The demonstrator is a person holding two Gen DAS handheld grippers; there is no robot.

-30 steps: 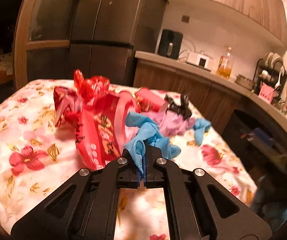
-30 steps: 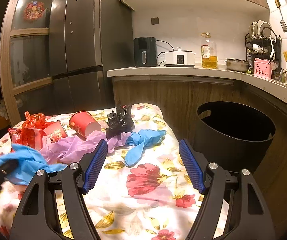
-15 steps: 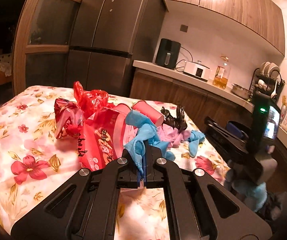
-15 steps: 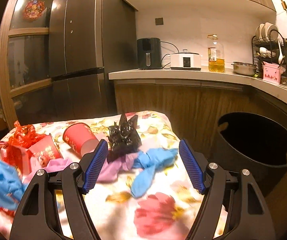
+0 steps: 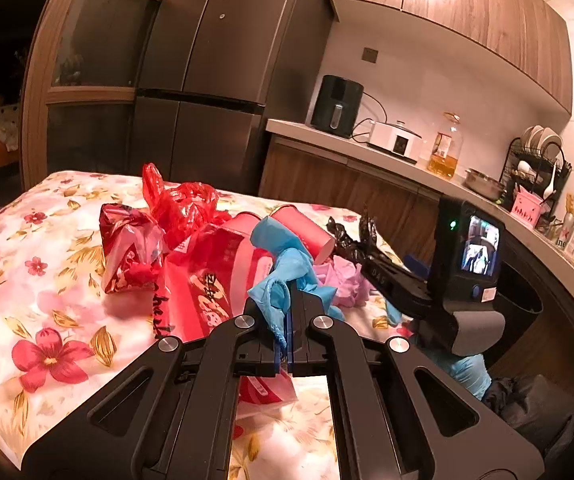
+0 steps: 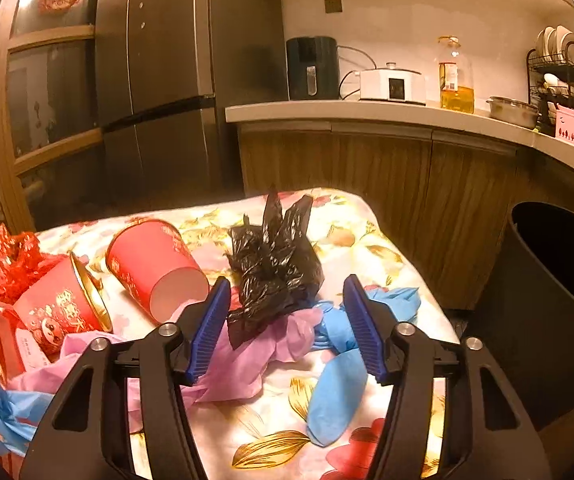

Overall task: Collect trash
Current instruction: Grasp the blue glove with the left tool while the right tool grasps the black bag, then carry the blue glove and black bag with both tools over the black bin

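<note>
My left gripper (image 5: pixel 289 320) is shut on a blue glove (image 5: pixel 283 268) and holds it above the floral tablecloth (image 5: pixel 27 280). My right gripper (image 6: pixel 285 322) is open, its blue pads on either side of a crumpled black plastic bag (image 6: pixel 275 268). The black bag lies on a pink plastic sheet (image 6: pixel 247 356), beside a second blue glove (image 6: pixel 339 384). Two red paper cups (image 6: pixel 151 264) lie on their sides to the left. A red packet (image 5: pixel 203 280) and red plastic wrappers (image 5: pixel 179 200) lie behind the held glove. The right gripper's body (image 5: pixel 447 276) shows in the left wrist view.
A black bin (image 6: pixel 559 320) stands on the floor right of the table. Behind are a dark fridge (image 6: pixel 155 80) and a counter (image 6: pixel 407 116) with an air fryer, cooker, oil bottle and dish rack. The table's far edge lies just beyond the black bag.
My right gripper has moved forward over the table and now straddles the black bag. My left gripper has kept hold of the blue glove and risen a little.
</note>
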